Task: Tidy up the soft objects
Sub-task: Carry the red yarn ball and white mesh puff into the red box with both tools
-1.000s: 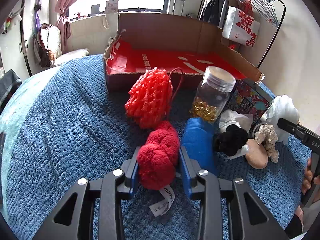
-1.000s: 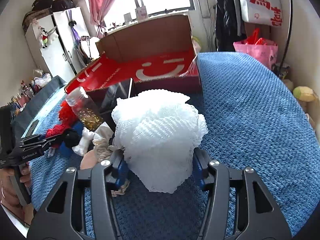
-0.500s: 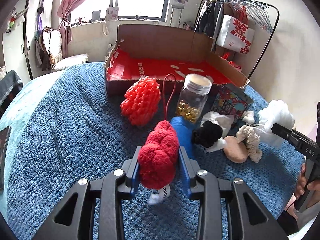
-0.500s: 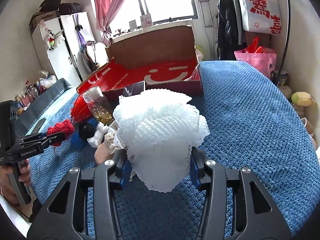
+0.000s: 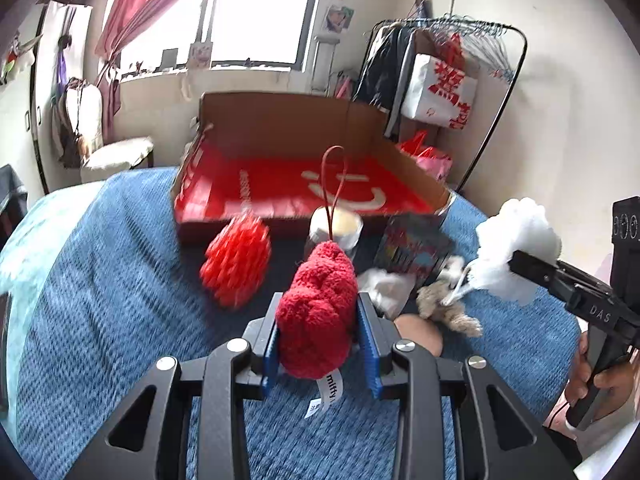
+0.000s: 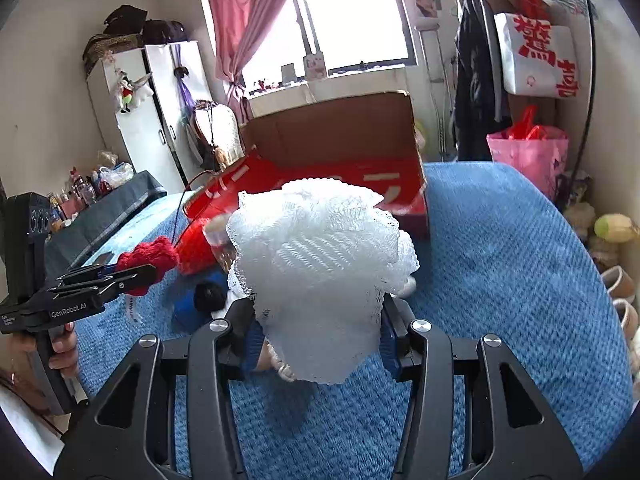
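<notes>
A red plush point(image 5: 316, 320) is clamped in the left gripper point(image 5: 318, 344), a white pouf point(image 6: 320, 280) in the right gripper point(image 6: 320, 344); the box point(image 5: 296, 128) is not yet filled.

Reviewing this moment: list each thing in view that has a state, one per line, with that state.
Left gripper: shut on the red plush, lifted off the blanket.
Right gripper: shut on the white pouf, lifted.
Red pouf: lying on the blanket, untouched.
Box: open, no soft item inside.
Jar: upright, lid on.
</notes>
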{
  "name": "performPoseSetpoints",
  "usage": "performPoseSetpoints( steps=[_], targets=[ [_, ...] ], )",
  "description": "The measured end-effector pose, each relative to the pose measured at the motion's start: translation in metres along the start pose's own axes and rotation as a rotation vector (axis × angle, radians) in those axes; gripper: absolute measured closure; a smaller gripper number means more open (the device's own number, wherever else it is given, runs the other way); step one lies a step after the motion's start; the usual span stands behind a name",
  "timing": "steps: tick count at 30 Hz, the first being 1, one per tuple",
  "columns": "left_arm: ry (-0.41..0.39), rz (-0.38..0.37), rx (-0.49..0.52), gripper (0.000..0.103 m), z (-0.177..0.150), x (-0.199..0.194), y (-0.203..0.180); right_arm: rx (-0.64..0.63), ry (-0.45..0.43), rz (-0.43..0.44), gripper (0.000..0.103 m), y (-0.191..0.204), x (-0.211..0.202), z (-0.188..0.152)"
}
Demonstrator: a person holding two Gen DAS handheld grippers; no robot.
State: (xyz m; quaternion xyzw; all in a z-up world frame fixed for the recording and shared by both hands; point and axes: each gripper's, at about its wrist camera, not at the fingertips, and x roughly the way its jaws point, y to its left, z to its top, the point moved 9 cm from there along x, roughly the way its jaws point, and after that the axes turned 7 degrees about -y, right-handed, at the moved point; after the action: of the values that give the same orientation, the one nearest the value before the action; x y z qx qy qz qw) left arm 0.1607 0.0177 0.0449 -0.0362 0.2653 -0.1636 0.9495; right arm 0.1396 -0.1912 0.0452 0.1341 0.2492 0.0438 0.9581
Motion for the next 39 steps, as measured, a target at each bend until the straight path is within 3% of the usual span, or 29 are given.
performPoseSetpoints(
  steps=[9,23,33,39],
  targets=[
    [-0.042,-0.029,0.034,0.067,0.031,0.015,-0.008,-0.042,-0.042,0.025,0.058,0.010,0.016,0.033],
    [-0.012,-0.075,0.063,0.067,0.066,0.057,-0.010,-0.073,-0.039,0.053,0.058,0.013,0.060,0.061],
    [0.038,-0.105,0.111,0.067,0.091,0.092,-0.013,-0.086,0.011,0.057,0.058,0.001,0.101,0.079],
    [0.097,-0.117,0.122,0.067,0.097,0.120,-0.008,-0.089,0.094,0.077,0.058,-0.008,0.136,0.084]
  ],
)
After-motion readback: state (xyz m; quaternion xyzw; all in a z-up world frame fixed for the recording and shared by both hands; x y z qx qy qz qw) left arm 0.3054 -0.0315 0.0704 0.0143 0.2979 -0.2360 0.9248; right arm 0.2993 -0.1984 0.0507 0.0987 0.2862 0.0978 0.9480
